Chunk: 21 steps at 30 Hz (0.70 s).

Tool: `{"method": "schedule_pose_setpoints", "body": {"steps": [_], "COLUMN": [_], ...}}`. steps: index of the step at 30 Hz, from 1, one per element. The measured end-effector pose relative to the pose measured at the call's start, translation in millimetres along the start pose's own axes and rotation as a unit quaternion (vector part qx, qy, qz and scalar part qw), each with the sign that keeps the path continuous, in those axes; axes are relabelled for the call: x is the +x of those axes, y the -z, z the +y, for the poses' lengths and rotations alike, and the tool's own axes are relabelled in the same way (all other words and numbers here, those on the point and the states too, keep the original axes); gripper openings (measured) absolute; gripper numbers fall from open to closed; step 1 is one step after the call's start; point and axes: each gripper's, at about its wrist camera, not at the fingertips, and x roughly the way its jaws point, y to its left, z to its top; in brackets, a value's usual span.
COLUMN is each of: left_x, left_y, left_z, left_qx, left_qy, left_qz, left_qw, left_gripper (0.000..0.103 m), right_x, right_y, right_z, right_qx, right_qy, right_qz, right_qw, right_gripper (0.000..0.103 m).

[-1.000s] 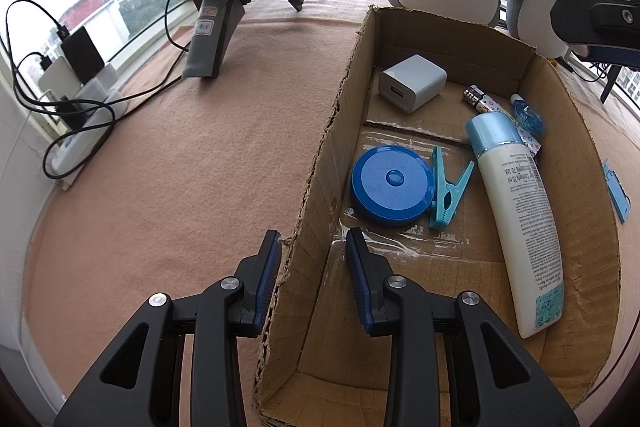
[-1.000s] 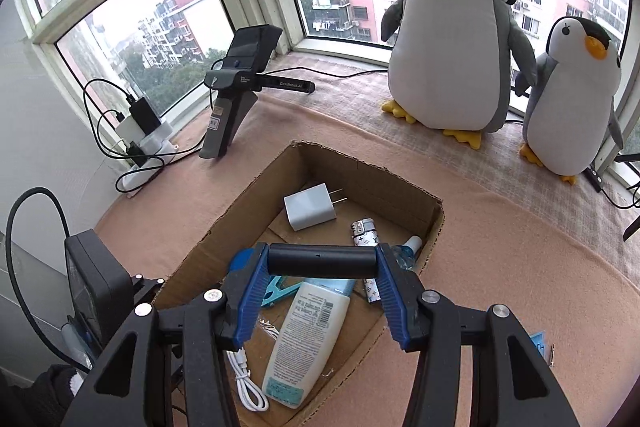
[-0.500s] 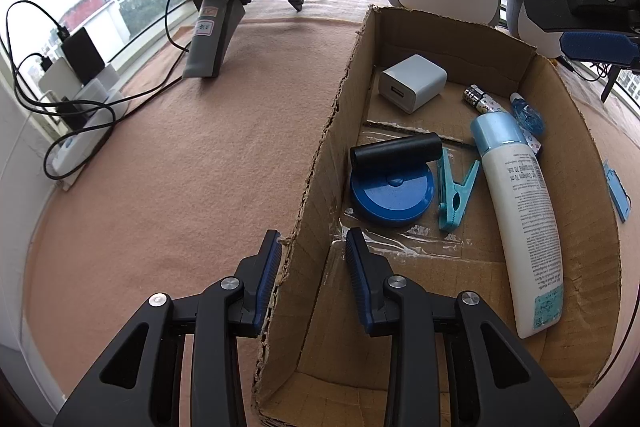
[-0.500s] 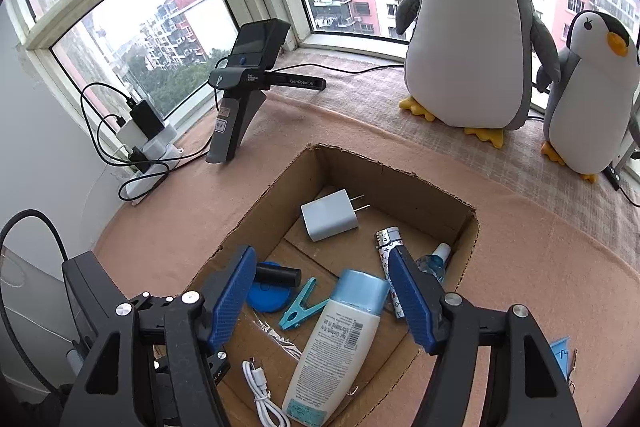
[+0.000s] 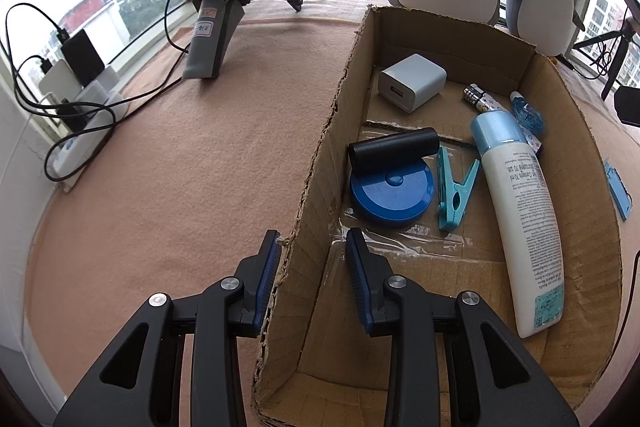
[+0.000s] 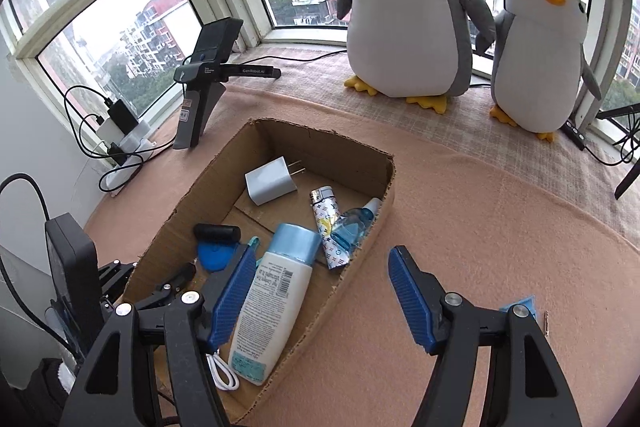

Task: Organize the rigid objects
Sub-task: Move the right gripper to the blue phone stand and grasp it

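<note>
A cardboard box [image 5: 576,131] [image 6: 320,143] sits on the tan cloth. Inside lie a black cylinder [image 5: 394,148] [image 6: 217,232] resting on a blue round disc [image 5: 394,195], a teal clothespin [image 5: 454,193], a white lotion bottle [image 5: 520,215] [image 6: 276,299], a white charger [image 5: 412,82] [image 6: 270,185], a patterned lighter [image 6: 326,223] and a small blue bottle [image 5: 528,113]. My left gripper [image 5: 313,251] straddles the box's left wall [image 5: 320,187], one finger each side. My right gripper [image 6: 322,285] is open and empty above the box's right wall.
Two plush penguins [image 6: 404,11] [image 6: 536,51] stand at the window. A black device on a stand [image 5: 224,11] is at the back left. Chargers and cables [image 5: 76,95] lie along the left sill. A blue card [image 5: 618,187] lies right of the box. A white cable [image 6: 222,373] lies in the box.
My right gripper opened and let go of the black cylinder, which now rests on the blue disc in the box. The right gripper then drew back to the right. The left gripper held still.
</note>
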Motion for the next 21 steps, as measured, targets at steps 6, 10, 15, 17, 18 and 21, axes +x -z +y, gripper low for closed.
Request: {"method": "schedule_pose_setpoints", "body": {"steps": [6,10,15,17,18,21], "left_x": [0.4,0.5,0.6,0.6,0.6,0.6], "left_y": [-0.2,0.0,0.0,0.1,0.1,0.1], "left_z": [0.2,0.3,0.6,0.5,0.5,0.5], "left_qx": [0.001,0.001,0.001,0.001,0.002,0.002], "left_qy": [-0.001,-0.002,-0.002,-0.002,-0.002,-0.002], "left_qz": [0.0,0.0,0.0,0.0,0.0,0.0], "left_qw": [1.0,1.0,1.0,1.0,1.0,1.0], "left_gripper": [0.031,0.031,0.031,0.031,0.031,0.031], "right_x": [-13.0,-18.9,-16.3,-12.2,-9.9,-2.5], "right_y": [15.8,23.7,31.2,33.9,35.3,38.1], "right_z": [-48.6,-77.8,-113.3,-126.0,-132.9,-150.0], "right_qx": [0.041,0.065,0.103,0.117,0.127,0.155], "right_qy": [0.019,0.027,0.033,0.037,0.035,0.022], "right_qz": [0.003,0.01,0.024,0.031,0.035,0.045], "right_qw": [0.999,0.997,0.994,0.992,0.991,0.987], "right_gripper": [0.065,0.065,0.065,0.065,0.065,0.065]}}
